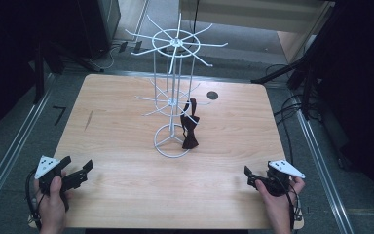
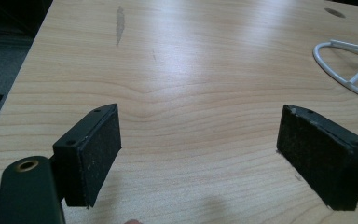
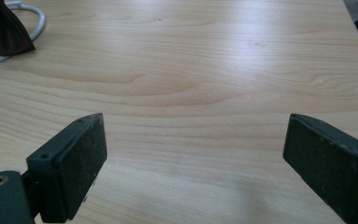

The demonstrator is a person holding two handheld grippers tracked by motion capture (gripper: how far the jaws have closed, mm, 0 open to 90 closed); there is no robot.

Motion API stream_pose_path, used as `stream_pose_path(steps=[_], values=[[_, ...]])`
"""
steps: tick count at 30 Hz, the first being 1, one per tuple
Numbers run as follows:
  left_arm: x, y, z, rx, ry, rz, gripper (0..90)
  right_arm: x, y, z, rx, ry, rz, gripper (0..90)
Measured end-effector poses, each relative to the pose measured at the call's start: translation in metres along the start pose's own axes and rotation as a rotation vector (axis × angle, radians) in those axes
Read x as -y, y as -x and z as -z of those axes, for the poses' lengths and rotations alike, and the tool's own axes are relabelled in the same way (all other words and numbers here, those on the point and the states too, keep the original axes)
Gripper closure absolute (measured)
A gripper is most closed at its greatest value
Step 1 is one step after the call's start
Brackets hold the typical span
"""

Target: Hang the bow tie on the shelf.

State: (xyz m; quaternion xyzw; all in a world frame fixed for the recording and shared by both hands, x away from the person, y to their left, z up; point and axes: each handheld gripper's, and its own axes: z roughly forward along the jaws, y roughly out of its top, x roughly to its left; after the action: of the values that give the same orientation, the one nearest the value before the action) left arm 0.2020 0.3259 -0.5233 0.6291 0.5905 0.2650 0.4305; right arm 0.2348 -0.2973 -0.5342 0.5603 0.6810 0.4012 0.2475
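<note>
At the near edge of the wooden counter (image 1: 126, 185), the left claw (image 1: 80, 173) rests in a person's hand by the left corner, its jaws spread wide with nothing between them. Near the right corner, the right claw (image 1: 250, 176) sits in the other hand, jaws likewise spread and empty; the right gripper view shows bare wood between its two black pads (image 3: 77, 163). Both claws lie low over the surface, well apart from each other and pointing toward the middle.

Farther in, near the centre of the counter, a white wire rack (image 1: 173, 102) stands upright on a round ring base, with two tiers of spoke-like hooks. A dark maroon bow tie (image 1: 190, 127) hangs from a hook of the lower tier on the rack's right side, its lower end reaching down to the base ring. Beyond the rack, a small round dark hole (image 1: 212, 95) marks the counter toward its far edge.
</note>
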Motion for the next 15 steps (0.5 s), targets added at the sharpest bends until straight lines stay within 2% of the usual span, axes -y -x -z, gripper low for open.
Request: stream_pose_path(steps=[15], values=[[0.0,0.001,0.0,-0.005,0.004,-0.003,14.5,0.017,0.03,0.019,0.059,0.007,-0.032,6.5]])
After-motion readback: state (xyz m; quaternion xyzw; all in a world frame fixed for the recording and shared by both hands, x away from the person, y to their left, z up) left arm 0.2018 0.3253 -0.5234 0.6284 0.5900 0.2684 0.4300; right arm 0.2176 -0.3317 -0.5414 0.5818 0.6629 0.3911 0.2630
